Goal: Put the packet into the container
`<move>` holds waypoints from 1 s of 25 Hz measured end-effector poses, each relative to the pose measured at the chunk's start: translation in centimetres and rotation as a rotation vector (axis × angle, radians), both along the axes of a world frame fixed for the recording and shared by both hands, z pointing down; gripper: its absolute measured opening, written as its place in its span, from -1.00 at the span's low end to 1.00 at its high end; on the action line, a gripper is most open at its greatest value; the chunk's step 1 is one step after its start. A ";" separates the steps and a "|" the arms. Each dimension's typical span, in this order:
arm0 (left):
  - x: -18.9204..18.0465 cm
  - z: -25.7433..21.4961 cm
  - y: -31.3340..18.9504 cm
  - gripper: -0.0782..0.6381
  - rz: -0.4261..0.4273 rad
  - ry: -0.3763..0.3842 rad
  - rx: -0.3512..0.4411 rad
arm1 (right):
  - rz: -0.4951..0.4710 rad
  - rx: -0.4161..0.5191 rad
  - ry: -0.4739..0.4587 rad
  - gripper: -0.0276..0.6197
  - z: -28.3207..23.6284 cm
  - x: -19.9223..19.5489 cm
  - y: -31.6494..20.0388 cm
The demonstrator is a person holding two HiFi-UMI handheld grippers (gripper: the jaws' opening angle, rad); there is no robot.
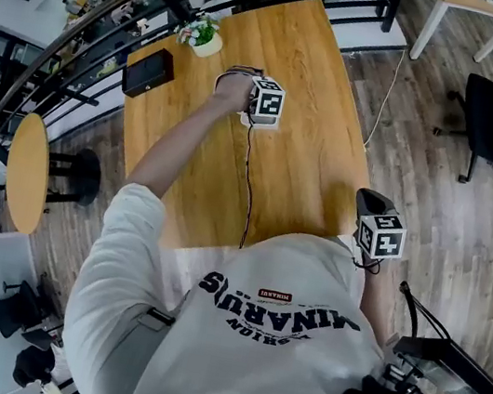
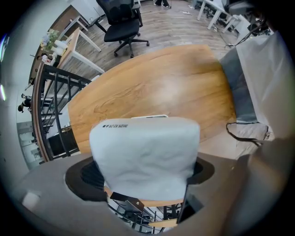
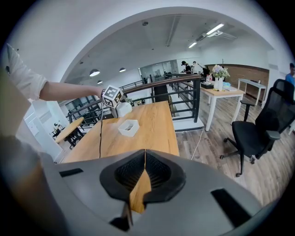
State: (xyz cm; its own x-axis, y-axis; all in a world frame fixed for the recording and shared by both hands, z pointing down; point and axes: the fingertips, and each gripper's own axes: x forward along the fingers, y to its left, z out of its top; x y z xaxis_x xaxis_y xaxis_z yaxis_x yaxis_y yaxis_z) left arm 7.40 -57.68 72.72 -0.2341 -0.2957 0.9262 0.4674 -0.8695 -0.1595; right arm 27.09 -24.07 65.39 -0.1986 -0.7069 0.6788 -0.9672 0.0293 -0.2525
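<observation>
**Packet in the left claw, over the table, not yet in the container**

Packet, a soft pale grey-blue pouch with a line of small dark print near its top edge, sits clamped between the wide-set jaws of the left gripper. It fills the space between the pads and its sides crease where they press. It is up in the air, above the wooden table, with the claw pointing steeply down at the boards.

A thin white edge shows just past the top of the packet in the left gripper view. I take it for the rim of the container, a small white open tray. The right gripper view shows that tray standing on the table a little nearer than the raised left claw, and it looks empty.

So the pick-up looks done and the drop is what remains. The packet has to be brought down over the tray's opening and let go inside its walls. The packet looks about as wide as the tray, so it may need to go in squarely.

The right gripper hangs off the near edge of the table by the person's side, jaws pressed together on nothing.

Farther along the table are a black box and a potted plant. A dark cable trails back from the left claw.
</observation>
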 end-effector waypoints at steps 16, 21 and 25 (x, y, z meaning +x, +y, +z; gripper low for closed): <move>-2.4 11.1 -0.9 0.54 -0.048 -0.143 -0.081 | 0.265 -0.134 0.015 -0.89 3.8 7.5 7.1; -1.5 11.9 -1.7 0.54 -0.102 -0.144 -0.079 | 0.313 -0.150 0.020 -0.89 4.4 8.6 8.3; -1.0 12.6 -1.8 0.54 -0.096 -0.143 -0.063 | 0.329 -0.164 0.017 -0.89 4.7 8.6 9.1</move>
State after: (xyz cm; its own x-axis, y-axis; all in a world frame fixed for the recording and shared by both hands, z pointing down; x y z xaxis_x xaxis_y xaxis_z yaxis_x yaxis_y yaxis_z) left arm 6.38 -59.44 85.37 -0.3887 -0.2078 0.8976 0.3961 -0.9173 -0.0408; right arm 35.68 -15.01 70.08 0.0339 -0.6126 0.7897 -0.9221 -0.3239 -0.2117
